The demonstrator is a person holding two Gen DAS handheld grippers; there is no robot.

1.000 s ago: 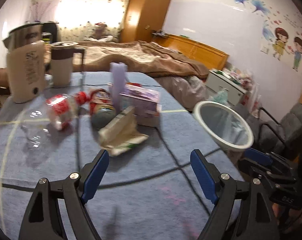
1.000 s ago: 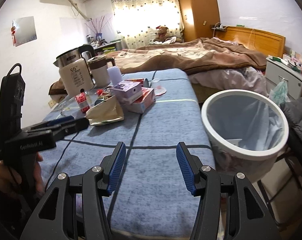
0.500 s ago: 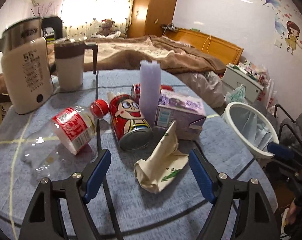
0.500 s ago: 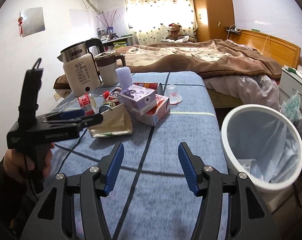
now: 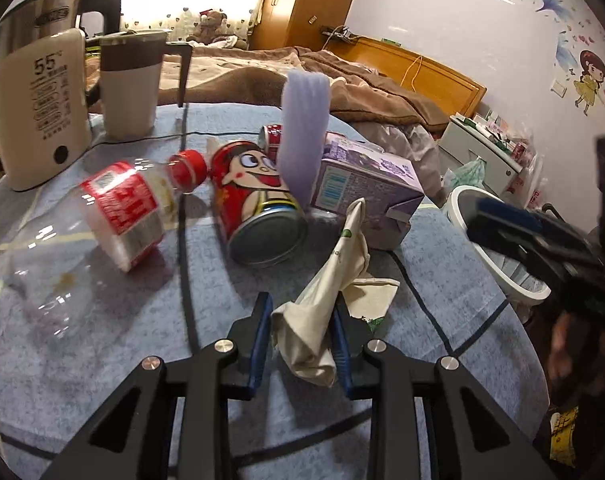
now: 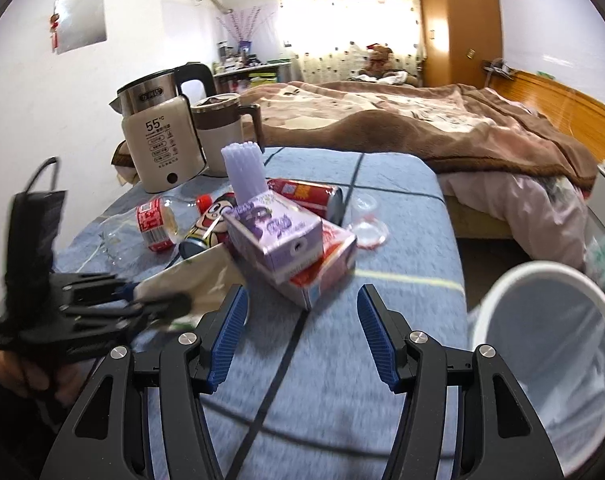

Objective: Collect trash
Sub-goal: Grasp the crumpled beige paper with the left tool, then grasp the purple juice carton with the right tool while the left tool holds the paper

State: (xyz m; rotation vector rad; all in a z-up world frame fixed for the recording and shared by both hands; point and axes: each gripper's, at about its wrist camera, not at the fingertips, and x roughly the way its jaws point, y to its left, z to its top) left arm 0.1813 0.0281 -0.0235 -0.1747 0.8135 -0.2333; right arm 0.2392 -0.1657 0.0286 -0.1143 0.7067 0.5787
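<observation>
Left gripper [image 5: 300, 330] jaws pinch crumpled wrapper [image 5: 322, 312] (cream-coloured).

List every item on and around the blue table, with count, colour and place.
Crumpled cream paper bag: one, cream, near table edge, pinched in the left gripper.
Clear plastic bottle with red label: one, lying left of the can.
Red cartoon can: one, lying mid-table.
Purple carton: one, stacked on a red-and-white carton.
Second red can: one, lying behind the cartons.
Lilac ribbed cup: one, upright.
Cream electric kettle: one, far left.
Cream-and-brown mug: one, beside the kettle.
White bin: one, right of the table.
Blue table: one.
Left gripper: shut on the bag.
Right gripper: open, empty.
</observation>
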